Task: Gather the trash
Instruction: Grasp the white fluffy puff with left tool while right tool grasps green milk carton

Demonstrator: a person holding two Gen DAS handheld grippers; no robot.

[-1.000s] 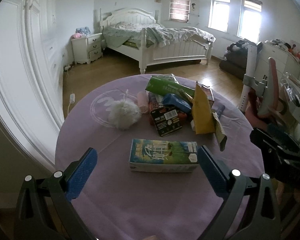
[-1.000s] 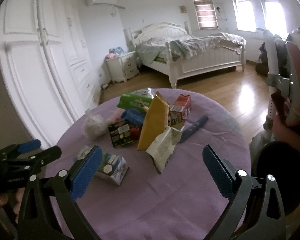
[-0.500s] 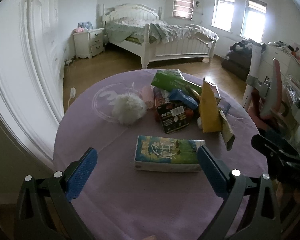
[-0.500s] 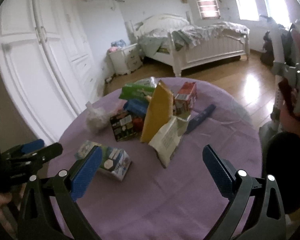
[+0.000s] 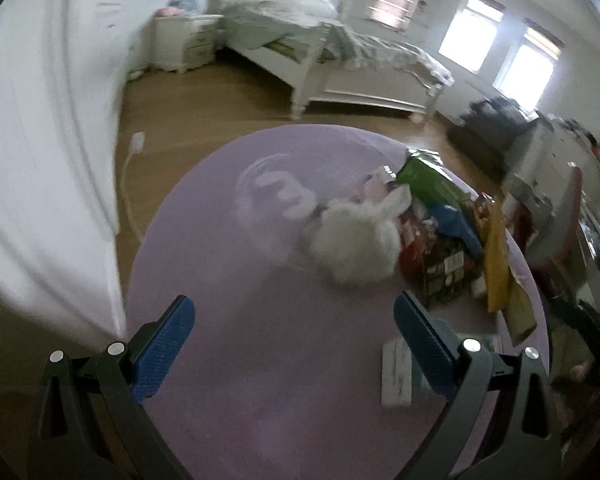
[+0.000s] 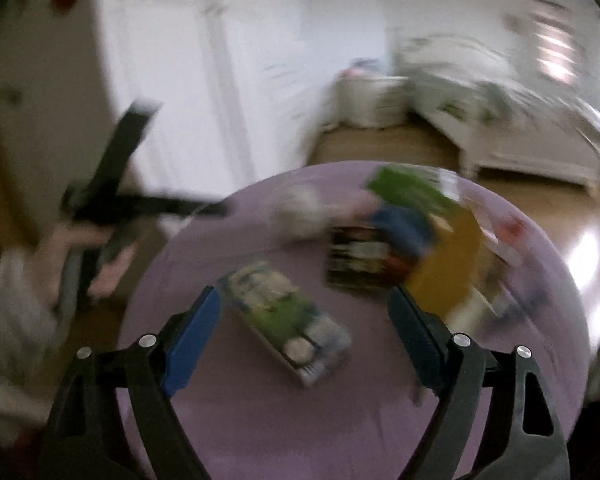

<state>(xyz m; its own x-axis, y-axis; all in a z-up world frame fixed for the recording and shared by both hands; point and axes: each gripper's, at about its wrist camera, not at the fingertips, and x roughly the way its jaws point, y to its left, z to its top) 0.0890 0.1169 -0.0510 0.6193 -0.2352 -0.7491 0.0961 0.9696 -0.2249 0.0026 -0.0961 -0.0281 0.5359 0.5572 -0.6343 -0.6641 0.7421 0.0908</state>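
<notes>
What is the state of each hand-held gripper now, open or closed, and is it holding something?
Left hand-held gripper: open, holding nothing.
Right hand-held gripper: jaws closing around the milk carton; pads not yet touching it.

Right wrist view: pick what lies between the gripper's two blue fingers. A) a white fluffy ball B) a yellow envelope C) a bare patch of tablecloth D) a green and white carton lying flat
D: the green and white carton lies flat on the purple tablecloth between the closing jaws of the right gripper, not yet pressed by them.
</notes>
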